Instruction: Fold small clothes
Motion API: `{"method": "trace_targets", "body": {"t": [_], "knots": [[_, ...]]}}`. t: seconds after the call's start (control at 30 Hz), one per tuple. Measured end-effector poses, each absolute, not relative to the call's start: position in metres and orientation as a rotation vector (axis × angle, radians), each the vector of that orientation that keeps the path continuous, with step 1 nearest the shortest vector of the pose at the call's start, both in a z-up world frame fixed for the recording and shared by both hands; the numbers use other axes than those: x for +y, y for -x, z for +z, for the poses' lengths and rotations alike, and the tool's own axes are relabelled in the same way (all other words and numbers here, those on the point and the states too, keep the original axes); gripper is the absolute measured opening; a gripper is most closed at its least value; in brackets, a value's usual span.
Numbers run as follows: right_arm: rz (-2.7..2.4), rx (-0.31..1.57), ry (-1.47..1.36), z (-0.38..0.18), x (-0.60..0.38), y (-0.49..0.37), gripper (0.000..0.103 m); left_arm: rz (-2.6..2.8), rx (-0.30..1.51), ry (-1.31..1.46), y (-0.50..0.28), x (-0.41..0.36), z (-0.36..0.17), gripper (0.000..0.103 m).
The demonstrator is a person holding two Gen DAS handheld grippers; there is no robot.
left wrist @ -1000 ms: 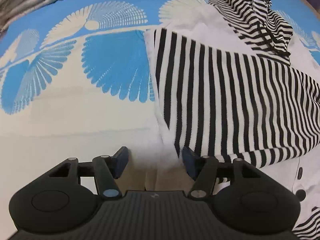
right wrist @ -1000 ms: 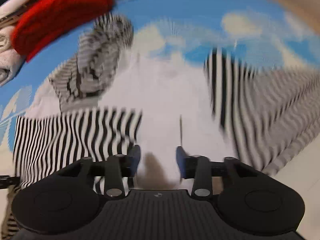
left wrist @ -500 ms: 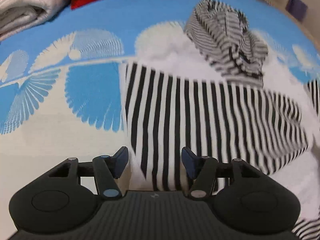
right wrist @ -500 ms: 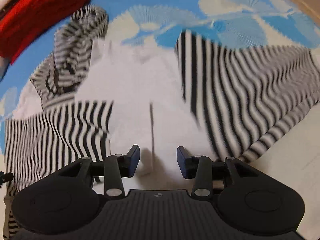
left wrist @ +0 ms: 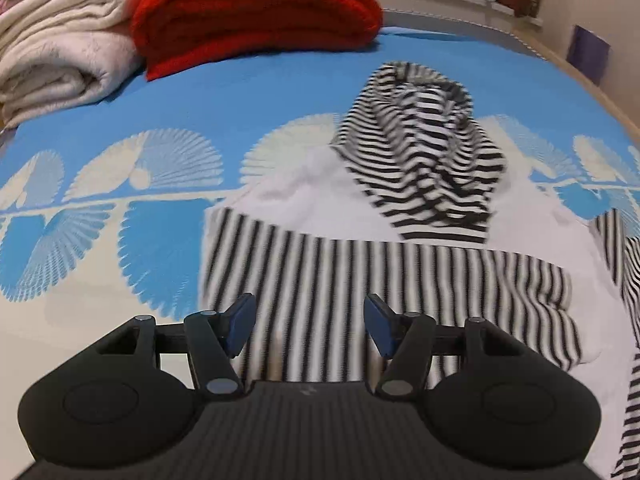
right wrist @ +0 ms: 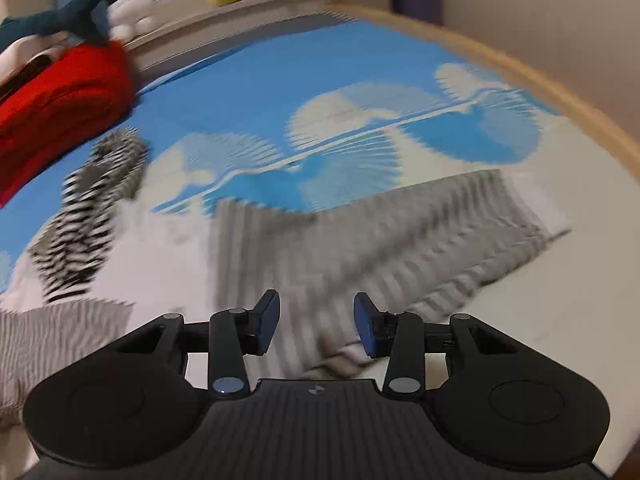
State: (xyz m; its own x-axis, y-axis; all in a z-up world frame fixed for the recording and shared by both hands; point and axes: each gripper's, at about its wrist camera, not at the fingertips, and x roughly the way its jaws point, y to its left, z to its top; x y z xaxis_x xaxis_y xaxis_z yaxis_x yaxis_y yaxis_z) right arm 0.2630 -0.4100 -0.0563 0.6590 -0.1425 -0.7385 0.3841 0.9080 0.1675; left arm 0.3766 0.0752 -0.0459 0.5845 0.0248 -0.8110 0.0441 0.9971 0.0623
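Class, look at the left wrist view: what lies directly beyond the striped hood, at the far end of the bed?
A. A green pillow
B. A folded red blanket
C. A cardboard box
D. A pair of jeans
B: a folded red blanket sits at the far end of the blue sheet, beyond the hood and beside a cream blanket.

Light: soft, even indoor light, moderately bright; no glare.
Shadows: faint, only a dim patch under the fingers (left wrist: 240,322) in the left wrist view.
Blur, left view: striped garment (left wrist: 360,280) smeared near the lens; red blanket (left wrist: 256,12) fairly sharp.
Blur, right view: heavy motion smear, stripes (right wrist: 360,240) washed to grey.
Distortion: fisheye bends the bed edge (right wrist: 540,80); corners darken.
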Motion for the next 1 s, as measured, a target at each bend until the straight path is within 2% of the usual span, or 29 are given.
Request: {"method": "trace_targets", "body": {"t": [0.13,0.3,0.33,0.5,0.6,0.7,0.9,0.93,0.97,1.0], "knots": [[-0.364,0.824,-0.353,-0.069,-0.444,-0.255,0.041,-0.029,0.952,-0.114,-0.378,0.060,-0.049,0.066],[-0.456,0.824,-0.459,-0.083,-0.496,-0.240,0.015,-0.020,0.970,-0.100,-0.383,0.054,-0.055,0.066],[-0.485,0.816,-0.488,-0.086,-0.508,-0.237,0.014,-0.021,0.971,-0.101,-0.383,0.053,-0.056,0.066],[-0.545,0.751,-0.711,-0.104,-0.565,-0.232,0.018,-0.036,0.974,-0.120,-0.384,0.044,-0.058,0.066],[-0.556,0.726,-0.835,-0.119,-0.584,-0.234,0.029,-0.041,0.978,-0.135,-0.384,0.041,-0.060,0.066],[-0.556,0.716,-0.890,-0.133,-0.592,-0.239,0.034,-0.039,0.981,-0.141,-0.384,0.042,-0.061,0.066],[-0.564,0.669,-0.990,-0.152,-0.596,-0.242,0.033,-0.028,0.979,-0.128,-0.384,0.048,-0.059,0.066],[-0.562,0.665,-0.975,-0.151,-0.595,-0.246,0.028,-0.027,0.978,-0.124,-0.384,0.049,-0.058,0.066],[-0.562,0.658,-0.967,-0.150,-0.594,-0.248,0.010,-0.029,0.977,-0.122,-0.384,0.050,-0.057,0.066],[-0.559,0.648,-0.973,-0.150,-0.594,-0.249,0.005,-0.030,0.976,-0.121,-0.384,0.051,-0.057,0.066]]}}
